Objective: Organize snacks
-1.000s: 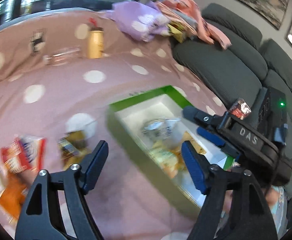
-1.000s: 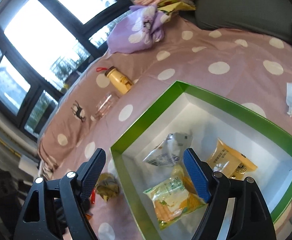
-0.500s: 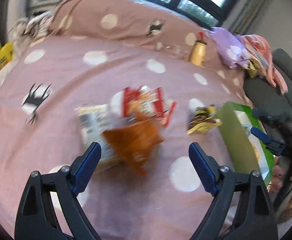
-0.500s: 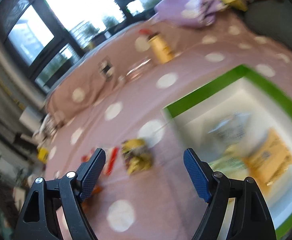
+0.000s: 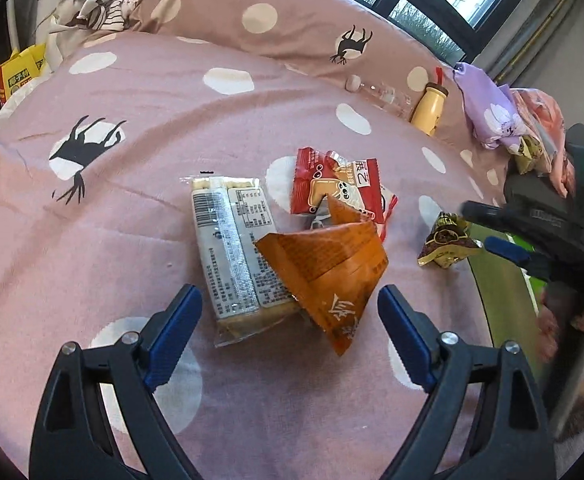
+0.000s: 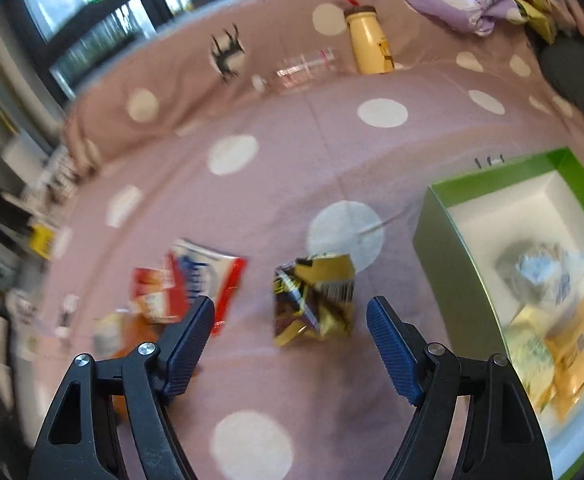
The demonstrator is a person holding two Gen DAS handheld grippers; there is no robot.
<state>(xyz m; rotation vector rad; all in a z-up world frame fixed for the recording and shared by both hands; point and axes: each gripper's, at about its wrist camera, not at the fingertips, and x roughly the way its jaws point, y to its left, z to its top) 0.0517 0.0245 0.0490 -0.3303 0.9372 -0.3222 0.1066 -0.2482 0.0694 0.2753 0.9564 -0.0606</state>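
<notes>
- Orange packet (image 5: pixel 328 268): lies on the pink dotted cover (image 5: pixel 132 240), the landmark for all entries; overlaps the clear biscuit pack (image 5: pixel 232 248) beside it.
- Red packet (image 5: pixel 336 188): just behind the orange packet, touching it.
- Gold-and-brown packet (image 6: pixel 316 296): apart, between the orange packet and the green box (image 6: pixel 452 248).
- Green box: beyond the gold-and-brown packet; several packets inside.
- Yellow bottle (image 5: pixel 430 110): far back, upright.
- Left gripper (image 5: pixel 290 320): jaws spread wide, having just opened, above the orange packet and biscuit pack; nothing grasped.
- Right gripper (image 6: pixel 290 332): jaws apart, just narrowing, astride the gold-and-brown packet; pads not pressing.
</notes>
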